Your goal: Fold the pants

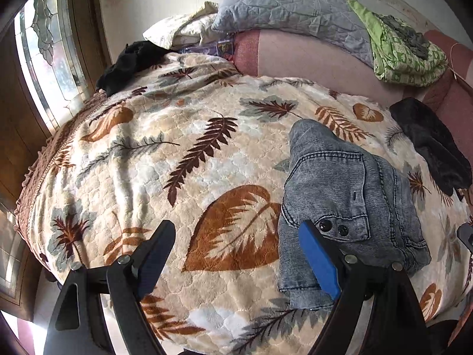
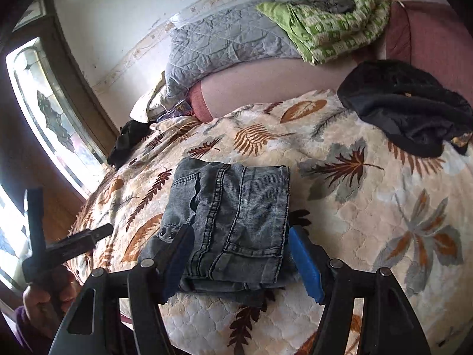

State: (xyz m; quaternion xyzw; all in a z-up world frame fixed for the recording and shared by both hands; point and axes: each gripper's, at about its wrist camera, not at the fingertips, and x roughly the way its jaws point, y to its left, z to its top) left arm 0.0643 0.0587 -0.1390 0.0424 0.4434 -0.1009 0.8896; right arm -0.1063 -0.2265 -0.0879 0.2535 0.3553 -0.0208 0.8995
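The grey denim pants (image 1: 343,201) lie folded into a compact bundle on the leaf-patterned blanket (image 1: 189,159). My left gripper (image 1: 236,227) is open and empty, just left of the bundle, with its blue-padded right finger over the bundle's near left edge. In the right wrist view the pants (image 2: 233,222) lie between the fingers of my right gripper (image 2: 242,233), which is open and straddles the bundle's near end. The left gripper's body also shows in the right wrist view (image 2: 59,245), held by a hand at far left.
A black garment (image 2: 405,112) lies on the blanket at the right. Another dark garment (image 1: 130,62) sits at the far left near a window. A grey quilted pillow (image 1: 292,3) and a green patterned cloth (image 1: 402,50) rest against the pink headboard.
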